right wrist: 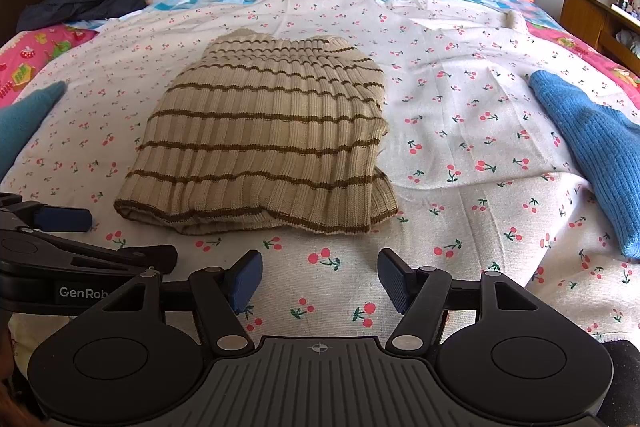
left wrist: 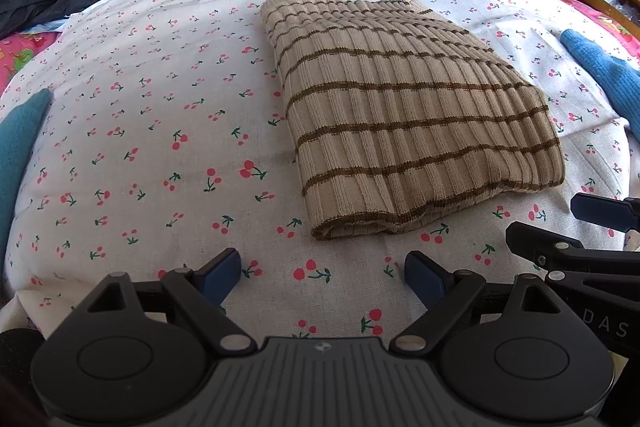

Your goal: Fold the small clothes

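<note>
Cherry-print sheet (left wrist: 160, 131) covers my bed; folded beige striped sweater (left wrist: 400, 115) lies flat mid-bed (brown stripes), blue knit (right wrist: 588, 155) off right. My left hand-held gripper (left wrist: 322, 277) and right hand-held gripper (right wrist: 320, 279) hover just before it, both wide, empty.

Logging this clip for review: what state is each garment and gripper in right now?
striped sweater: folded, flat on the bed, untouched.
blue sweater: at the right edge, not folded.
teal garment: partly visible at left, state unclear.
left gripper: open, empty.
right gripper: open, empty.
</note>
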Demonstrator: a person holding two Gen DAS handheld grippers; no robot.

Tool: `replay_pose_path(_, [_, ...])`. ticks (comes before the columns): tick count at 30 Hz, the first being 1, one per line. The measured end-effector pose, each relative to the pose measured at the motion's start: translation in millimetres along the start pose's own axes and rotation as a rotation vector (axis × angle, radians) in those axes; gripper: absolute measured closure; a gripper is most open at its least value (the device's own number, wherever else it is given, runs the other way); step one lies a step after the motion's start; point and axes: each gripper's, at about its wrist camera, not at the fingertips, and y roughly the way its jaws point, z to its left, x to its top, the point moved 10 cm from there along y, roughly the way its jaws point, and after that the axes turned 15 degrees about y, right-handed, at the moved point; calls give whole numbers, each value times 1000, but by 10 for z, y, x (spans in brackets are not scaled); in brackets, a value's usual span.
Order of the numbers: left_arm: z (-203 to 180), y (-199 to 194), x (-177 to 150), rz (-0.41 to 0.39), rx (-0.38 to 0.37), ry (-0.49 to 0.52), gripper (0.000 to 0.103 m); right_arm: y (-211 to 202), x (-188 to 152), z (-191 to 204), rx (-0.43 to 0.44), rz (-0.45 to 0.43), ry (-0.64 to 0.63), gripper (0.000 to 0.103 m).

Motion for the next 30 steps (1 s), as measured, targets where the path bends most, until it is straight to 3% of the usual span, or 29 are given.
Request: replay_pose_path(30, [7, 32, -11, 14, 29, 17, 10, 34, -23, -8, -23, 13, -10, 39])
